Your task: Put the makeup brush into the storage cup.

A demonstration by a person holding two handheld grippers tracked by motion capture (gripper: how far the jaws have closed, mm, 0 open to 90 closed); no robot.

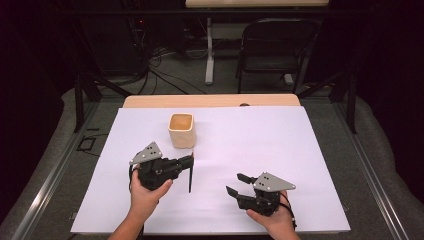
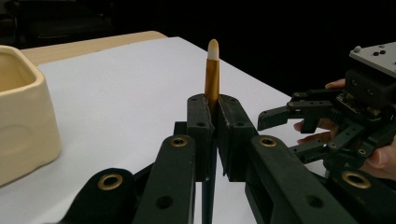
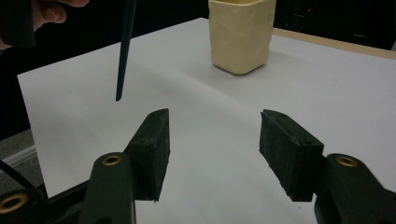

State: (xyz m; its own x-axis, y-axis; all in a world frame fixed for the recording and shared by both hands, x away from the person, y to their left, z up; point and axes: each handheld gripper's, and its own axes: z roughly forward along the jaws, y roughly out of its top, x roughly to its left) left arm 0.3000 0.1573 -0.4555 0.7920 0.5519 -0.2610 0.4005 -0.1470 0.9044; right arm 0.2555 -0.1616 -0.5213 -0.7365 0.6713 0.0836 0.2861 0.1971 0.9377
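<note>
My left gripper (image 1: pixel 189 160) (image 2: pixel 212 100) is shut on a paintbrush (image 1: pixel 190 177) with a dark handle, a gold ferrule and a pale tip (image 2: pixel 212 70). The brush stands nearly upright, tip up, its handle end hanging just above the white sheet (image 3: pixel 125 51). A cream square cup (image 1: pixel 181 131) (image 2: pixel 23 121) (image 3: pixel 240 35) stands upright just beyond the left gripper. My right gripper (image 1: pixel 234 183) (image 3: pixel 212 144) rests low near the front edge, to the right of the brush. Its jaws are open with nothing between them. In the left gripper view the right gripper (image 2: pixel 280 133) points toward the brush.
A white sheet (image 1: pixel 260 145) covers the wooden table (image 1: pixel 210 101). Beyond the table stand a black folding chair (image 1: pixel 277 45), a white table leg and floor cables. Grey padding and metal rails flank both sides.
</note>
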